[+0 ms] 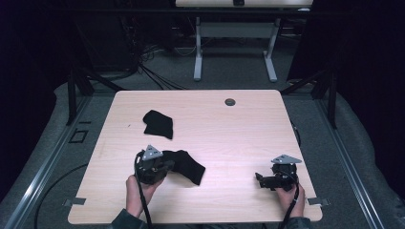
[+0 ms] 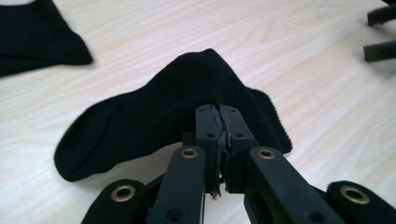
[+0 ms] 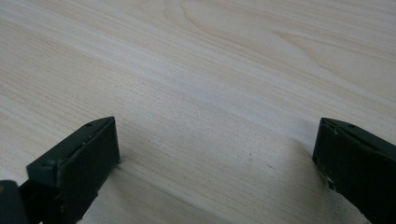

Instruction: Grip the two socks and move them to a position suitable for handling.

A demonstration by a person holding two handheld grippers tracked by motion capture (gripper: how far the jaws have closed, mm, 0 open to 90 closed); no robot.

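Item: black knitted fabric sock (image 2: 154, 116), lying on the pale wood-grain tabletop (image 1: 239, 138) near the person's left side. Left claw (image 2: 220, 126): jaws pinched together on a fold of the sock's cuff end, which tents up at the grip. Right claw (image 3: 217, 154): jaws spread wide, holding nothing, low over bare wood well apart from the sock. Second black sock (image 1: 158, 124): flat, farther back.

Orientation: in the high view, long axis runs from the left claw toward the right and slightly nearer; toe end points away from the grip.

Handling advice: keep the pinch firm, lift gently so the fabric hangs free, avoid dragging.
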